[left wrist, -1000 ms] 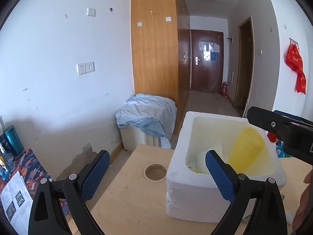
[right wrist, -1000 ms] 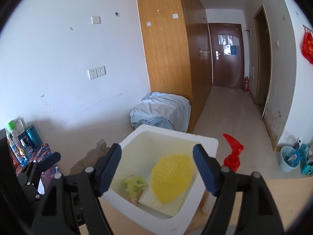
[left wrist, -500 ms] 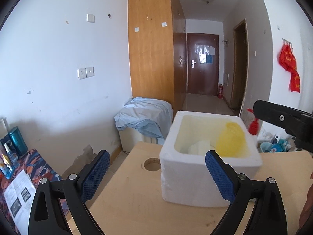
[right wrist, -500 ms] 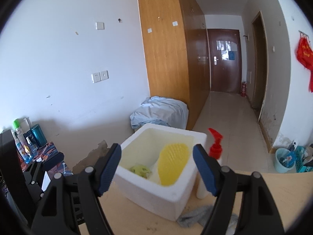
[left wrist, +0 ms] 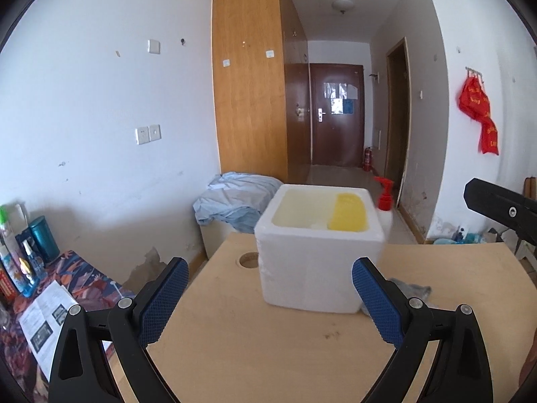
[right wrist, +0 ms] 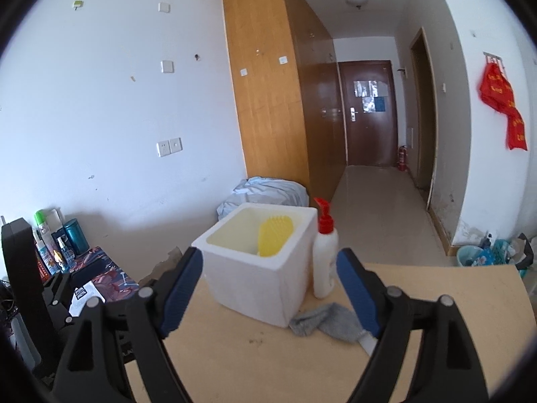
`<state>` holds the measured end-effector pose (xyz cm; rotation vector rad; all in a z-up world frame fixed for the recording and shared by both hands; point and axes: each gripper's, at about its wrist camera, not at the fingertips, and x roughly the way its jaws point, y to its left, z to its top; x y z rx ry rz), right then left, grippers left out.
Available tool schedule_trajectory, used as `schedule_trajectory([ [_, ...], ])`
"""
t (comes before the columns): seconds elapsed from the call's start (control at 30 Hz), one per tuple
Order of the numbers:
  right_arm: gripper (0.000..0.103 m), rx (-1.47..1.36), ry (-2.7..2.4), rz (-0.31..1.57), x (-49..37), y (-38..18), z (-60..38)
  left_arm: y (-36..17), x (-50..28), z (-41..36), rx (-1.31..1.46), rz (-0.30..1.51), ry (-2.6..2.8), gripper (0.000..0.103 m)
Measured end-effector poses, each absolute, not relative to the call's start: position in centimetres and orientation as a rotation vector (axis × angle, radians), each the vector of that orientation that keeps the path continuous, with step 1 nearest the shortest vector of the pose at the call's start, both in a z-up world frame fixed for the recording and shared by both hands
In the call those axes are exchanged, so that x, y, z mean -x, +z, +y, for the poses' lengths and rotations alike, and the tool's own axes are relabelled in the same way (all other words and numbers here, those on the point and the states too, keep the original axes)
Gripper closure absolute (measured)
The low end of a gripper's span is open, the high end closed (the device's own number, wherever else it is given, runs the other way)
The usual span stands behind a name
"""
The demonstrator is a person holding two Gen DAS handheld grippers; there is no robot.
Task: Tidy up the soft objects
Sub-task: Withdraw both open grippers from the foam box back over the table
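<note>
Two grippers, both empty. Left gripper: jaws apart, nothing between the blue pads. Right gripper: jaws wide and just been opening further, also nothing between them.

Foam box stands upright on the wooden table, well in front of both grippers. A yellow ridged piece leans inside it against the right-hand wall; something pale lies beside it, too small to identify. A white bottle with red pump stands just beside the box on its right.

Remaining soft item: grey sock, crumpled on the table, touching or nearly touching the box's near right corner, close under the right gripper's right finger. A white strip pokes out from under it.

Step in hand (judgement): between placements, box partly filled, sock not yet collected.

Next move calls for: the right gripper dropping to the sock, pads straddling a raised fold, closing fully since the fabric is thin, then lifting clear of the box rim. Risk: snagging the bottle.
</note>
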<state>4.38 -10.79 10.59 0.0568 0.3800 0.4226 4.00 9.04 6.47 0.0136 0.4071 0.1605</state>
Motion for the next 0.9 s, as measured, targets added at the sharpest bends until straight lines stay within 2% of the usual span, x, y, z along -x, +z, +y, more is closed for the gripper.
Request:
schedule_trajectory([
  [0.17, 0.017, -0.06, 0.392, 0.378, -2.1, 10.0, -12.1, 6.4, -1.5, 8.2, -0.009, 0.398, 0.137, 0.005],
  [0.4, 0.006, -0.042, 0.313, 0.366, 1.3, 8.7, -14.0, 6.1, 1.6, 7.1, -0.004, 0.376, 0.103, 0.002],
  [0.9, 0.006, -0.035, 0.228, 0.421, 4.6, 5.2, -16.8, 3.9, 3.7, 4.3, -0.016, 0.409, -0.014, 0.0],
])
